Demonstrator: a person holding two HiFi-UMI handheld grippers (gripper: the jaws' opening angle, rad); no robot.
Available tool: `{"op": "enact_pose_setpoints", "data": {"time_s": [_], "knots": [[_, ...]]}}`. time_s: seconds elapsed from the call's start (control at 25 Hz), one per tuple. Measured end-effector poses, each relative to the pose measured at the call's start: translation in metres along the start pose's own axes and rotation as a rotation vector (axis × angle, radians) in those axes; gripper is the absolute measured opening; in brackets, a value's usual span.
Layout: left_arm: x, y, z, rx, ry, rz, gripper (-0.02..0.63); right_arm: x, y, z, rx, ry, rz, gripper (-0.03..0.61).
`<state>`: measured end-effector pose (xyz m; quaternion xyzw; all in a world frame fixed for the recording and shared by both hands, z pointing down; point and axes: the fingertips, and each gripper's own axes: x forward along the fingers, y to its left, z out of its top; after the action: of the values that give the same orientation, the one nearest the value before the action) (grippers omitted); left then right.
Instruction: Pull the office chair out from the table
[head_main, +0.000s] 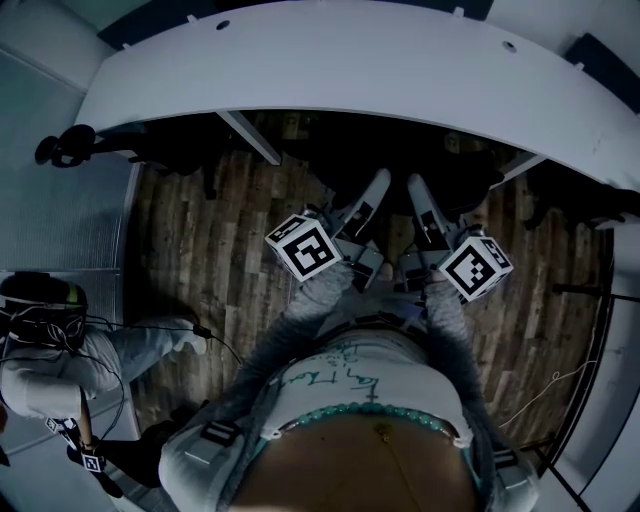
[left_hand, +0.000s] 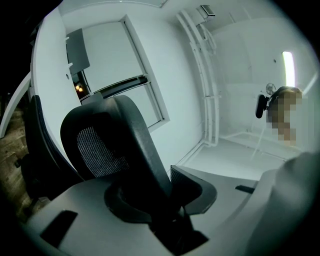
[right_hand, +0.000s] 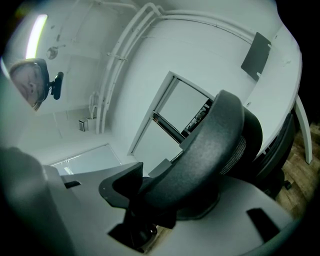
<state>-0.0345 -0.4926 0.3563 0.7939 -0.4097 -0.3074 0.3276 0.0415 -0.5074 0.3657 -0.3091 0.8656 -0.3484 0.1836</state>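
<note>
L gripper (left_hand: 161, 200) is clamped on office chair (left_hand: 102, 142) backrest rim, left side; R gripper (right_hand: 160, 200) bites same rim, right side. Chair sits tucked at white table (head_main: 350, 60), seat in shadow beneath. Grip's done, so pull step, prob. Next: draw both hands back evenly toward body, jaws kept tight, no twisting.

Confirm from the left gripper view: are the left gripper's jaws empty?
No, the chair has the dark edge of its back clamped between the jaws of the left gripper.
</note>
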Motion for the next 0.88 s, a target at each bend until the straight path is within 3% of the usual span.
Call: {"op": "enact_pose_setpoints", "data": {"time_s": [0.88], "knots": [[-0.048, -0.020, -0.012, -0.015, 0.002, -0.043, 0.132, -0.033, 0.031, -0.031, -0.004, -0.012, -0.007, 0.199]]}}
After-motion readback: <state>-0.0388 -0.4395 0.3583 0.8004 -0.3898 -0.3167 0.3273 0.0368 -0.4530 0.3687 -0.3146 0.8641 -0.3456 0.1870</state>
